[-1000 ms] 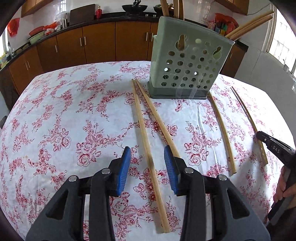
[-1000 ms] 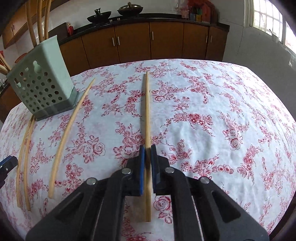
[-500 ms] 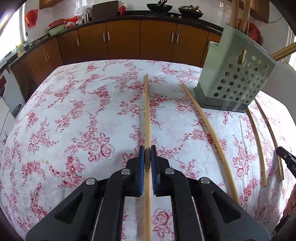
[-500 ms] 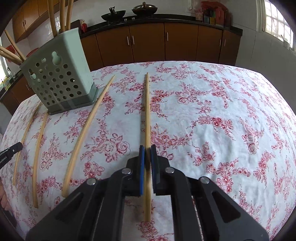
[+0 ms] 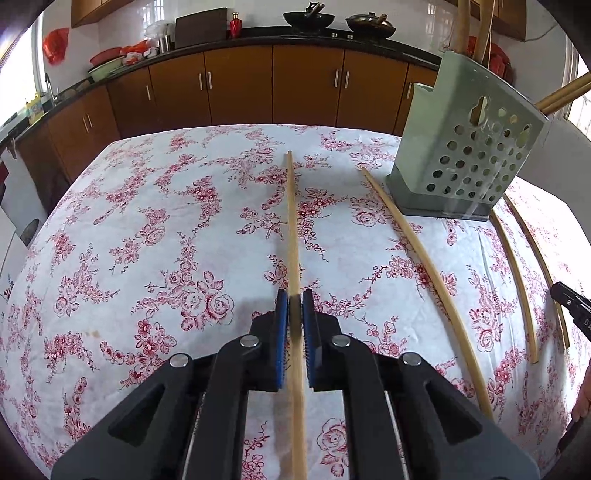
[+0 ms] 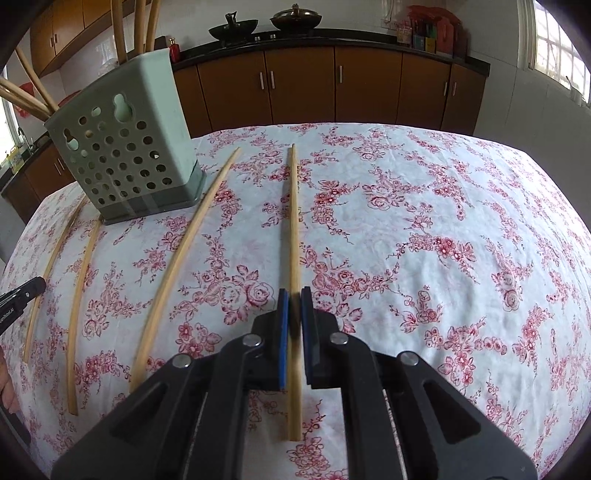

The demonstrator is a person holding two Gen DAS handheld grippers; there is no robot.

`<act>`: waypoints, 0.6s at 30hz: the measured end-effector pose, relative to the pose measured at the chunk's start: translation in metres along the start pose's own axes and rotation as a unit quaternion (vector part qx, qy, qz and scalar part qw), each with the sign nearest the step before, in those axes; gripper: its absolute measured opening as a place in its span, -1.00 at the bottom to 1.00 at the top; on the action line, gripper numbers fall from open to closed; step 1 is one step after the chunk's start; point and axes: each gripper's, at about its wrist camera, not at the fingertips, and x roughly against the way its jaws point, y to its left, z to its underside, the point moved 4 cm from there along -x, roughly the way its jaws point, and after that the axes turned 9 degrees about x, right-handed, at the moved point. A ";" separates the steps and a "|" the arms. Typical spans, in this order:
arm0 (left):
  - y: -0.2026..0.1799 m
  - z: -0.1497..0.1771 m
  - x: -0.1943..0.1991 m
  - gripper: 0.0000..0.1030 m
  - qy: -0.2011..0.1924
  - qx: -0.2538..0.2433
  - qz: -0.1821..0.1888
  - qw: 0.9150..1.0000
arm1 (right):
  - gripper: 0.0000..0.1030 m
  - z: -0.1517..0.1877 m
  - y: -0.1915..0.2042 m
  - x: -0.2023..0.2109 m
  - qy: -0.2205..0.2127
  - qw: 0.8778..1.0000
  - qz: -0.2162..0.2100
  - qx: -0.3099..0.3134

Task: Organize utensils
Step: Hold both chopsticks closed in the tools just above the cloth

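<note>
A pale green perforated utensil holder (image 5: 469, 158) stands at the far right of the flowered tablecloth (image 5: 147, 258), with chopsticks sticking out of its top. My left gripper (image 5: 294, 299) is shut on a long wooden chopstick (image 5: 291, 221) that runs straight ahead. Right of it lies a loose chopstick (image 5: 424, 273), then two more (image 5: 517, 280). In the right wrist view the holder (image 6: 125, 147) is at the far left. My right gripper (image 6: 294, 295) is shut on the rightmost chopstick (image 6: 292, 221). Loose chopsticks (image 6: 184, 266) lie to its left.
Brown kitchen cabinets (image 5: 306, 88) and a dark counter with woks (image 5: 308, 16) run behind the table. The right gripper's tip (image 5: 570, 304) shows at the right edge of the left wrist view, and the left gripper's tip (image 6: 22, 293) at the left edge of the right.
My left gripper, open around a chopstick a second ago, has closed on it and swung, so the holder now sits further right in its view. The right gripper stays shut on its chopstick.
</note>
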 end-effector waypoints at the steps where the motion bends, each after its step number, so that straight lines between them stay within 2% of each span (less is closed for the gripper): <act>1: 0.001 0.000 0.000 -0.81 0.000 -0.001 0.000 1.000 | -0.84 0.000 0.000 -0.001 0.000 1.000 0.001 0.001; 18: 0.001 -0.001 -0.002 -0.80 0.000 -0.004 -0.003 1.000 | -0.83 0.000 0.000 -0.001 0.001 1.000 -0.002 -0.002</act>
